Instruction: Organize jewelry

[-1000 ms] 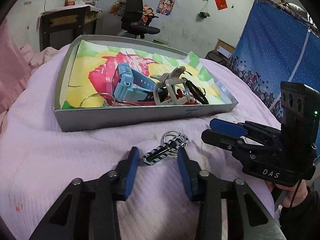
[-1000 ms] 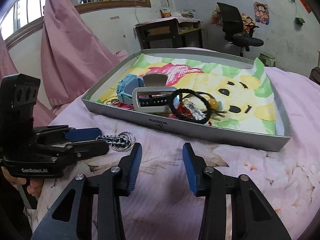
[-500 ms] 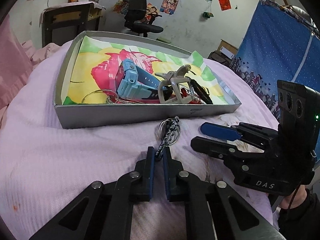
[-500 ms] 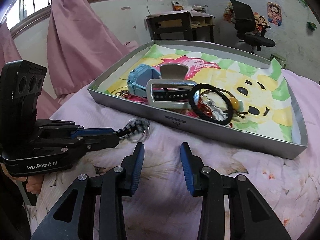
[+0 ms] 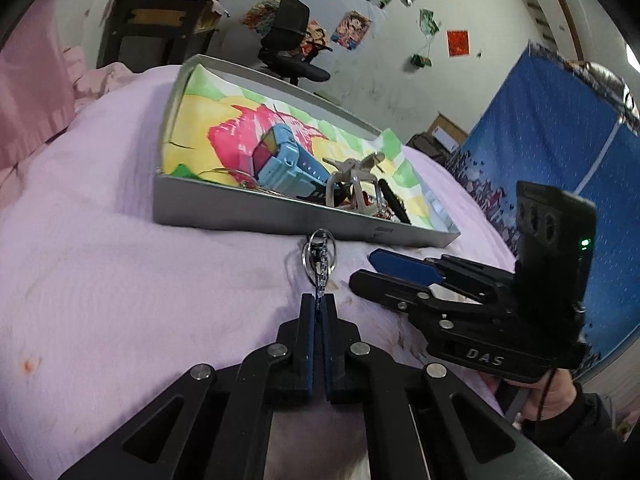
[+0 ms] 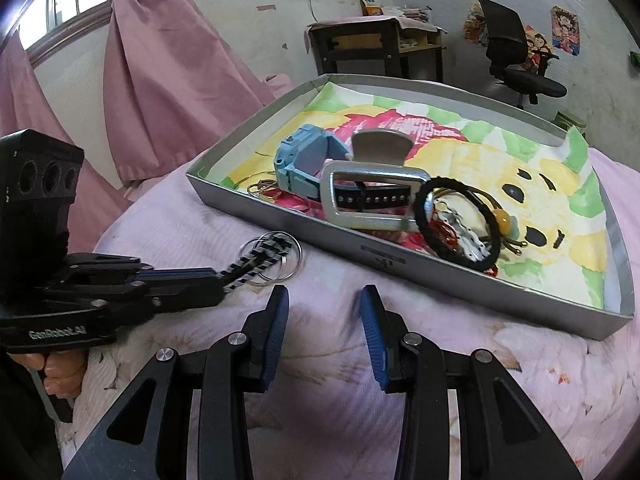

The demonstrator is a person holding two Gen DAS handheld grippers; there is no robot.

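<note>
My left gripper [image 5: 319, 305] is shut on a black-and-white braided keychain [image 5: 321, 268] with metal rings and holds it just above the pink blanket, in front of the grey tray [image 5: 256, 218]. In the right wrist view the keychain [image 6: 264, 258] hangs from the left gripper [image 6: 218, 280]. The tray [image 6: 400, 258] holds a blue watch [image 6: 306, 160], a silver buckle with black strap [image 6: 372, 200], a black hair tie [image 6: 458, 224] and thin rings. My right gripper [image 6: 325, 312] is open and empty, hovering over the blanket before the tray; it also shows in the left wrist view [image 5: 380, 268].
A pink curtain [image 6: 168, 60] hangs at the left. A dark desk [image 6: 380, 48] and a black office chair [image 6: 516, 64] stand behind the tray. A blue patterned cloth [image 5: 560, 152] hangs at the right of the bed.
My left gripper closed on the keychain and lifted it off the blanket, swinging it toward the tray. My right gripper stayed open and shifted slightly.
</note>
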